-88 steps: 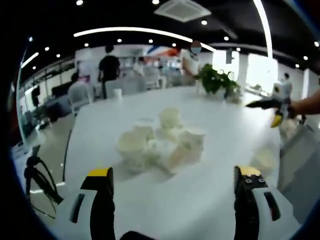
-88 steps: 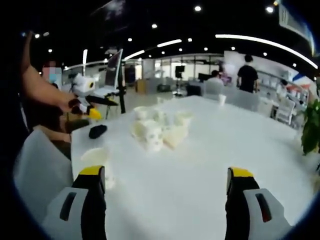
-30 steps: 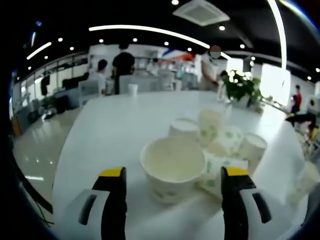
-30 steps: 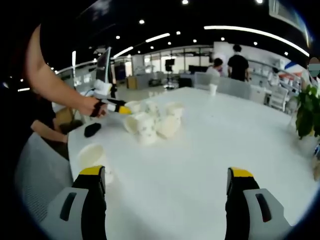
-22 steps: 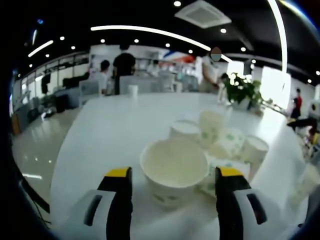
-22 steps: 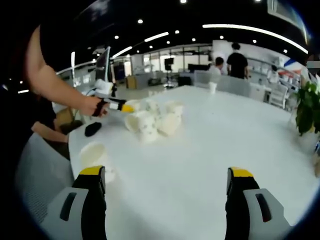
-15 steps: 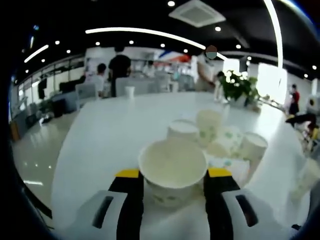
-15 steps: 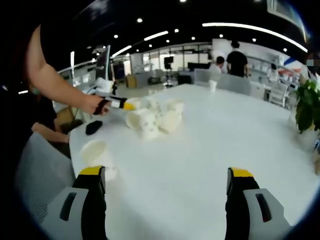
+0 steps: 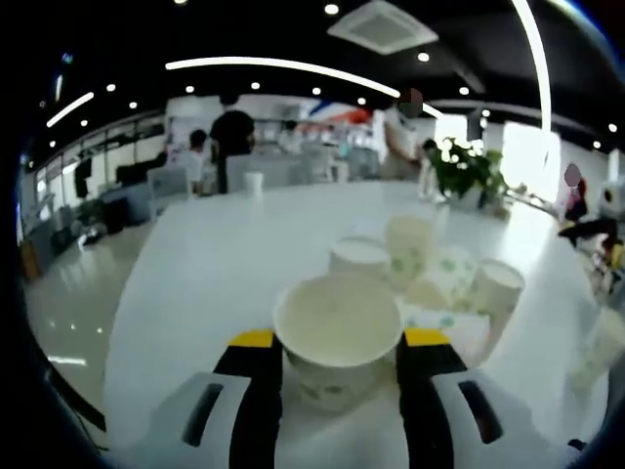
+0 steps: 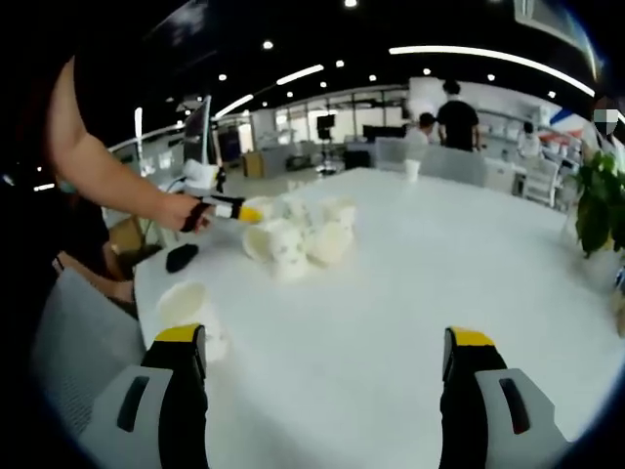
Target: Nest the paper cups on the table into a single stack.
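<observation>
The left gripper [image 9: 337, 342] clamps a paper cup [image 9: 337, 337] upright on the white table [image 9: 215, 264], just before the other cups [image 9: 430, 274]. The right gripper [image 10: 317, 352] hangs released above the table.

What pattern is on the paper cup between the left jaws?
White paper cup with small green prints, clearest in the left gripper view.

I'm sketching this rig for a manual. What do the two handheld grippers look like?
Left gripper: two black jaws with yellow tips, on white housings with dark slots. Right gripper: the same build, black jaws, yellow tips, white slotted housings. Seen from the right gripper view, the left one is a slim black-and-white tool with a yellow tip.
</observation>
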Demonstrator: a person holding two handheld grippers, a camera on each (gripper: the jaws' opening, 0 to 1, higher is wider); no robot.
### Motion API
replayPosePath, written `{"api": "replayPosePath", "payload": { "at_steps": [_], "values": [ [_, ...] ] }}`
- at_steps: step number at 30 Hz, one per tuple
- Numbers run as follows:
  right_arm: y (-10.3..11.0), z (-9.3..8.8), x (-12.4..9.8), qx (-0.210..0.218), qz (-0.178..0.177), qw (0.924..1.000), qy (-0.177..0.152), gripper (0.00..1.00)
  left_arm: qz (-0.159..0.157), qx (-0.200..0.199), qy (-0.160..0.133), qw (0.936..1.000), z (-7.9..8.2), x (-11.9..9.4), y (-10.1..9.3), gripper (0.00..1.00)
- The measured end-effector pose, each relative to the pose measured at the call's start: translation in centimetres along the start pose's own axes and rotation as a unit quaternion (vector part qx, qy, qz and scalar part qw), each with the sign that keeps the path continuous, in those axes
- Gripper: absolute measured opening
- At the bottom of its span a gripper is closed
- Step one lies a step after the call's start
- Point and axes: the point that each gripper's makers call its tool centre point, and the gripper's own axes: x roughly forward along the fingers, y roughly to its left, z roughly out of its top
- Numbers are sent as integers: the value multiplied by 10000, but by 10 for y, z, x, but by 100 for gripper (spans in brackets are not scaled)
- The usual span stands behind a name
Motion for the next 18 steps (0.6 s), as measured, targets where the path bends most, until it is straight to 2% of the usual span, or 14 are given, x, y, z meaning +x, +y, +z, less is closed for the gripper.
{"api": "replayPosePath", "payload": {
  "at_steps": [6, 18],
  "values": [
    [1, 3, -1, 64, 27, 9999, -105, 100, 40, 21, -28, 10000, 5, -1, 3, 44],
    [2, 2, 0, 72, 22, 9999, -83, 100, 93, 62, -306, 9995, 33, -5, 11, 43]
  ]
}}
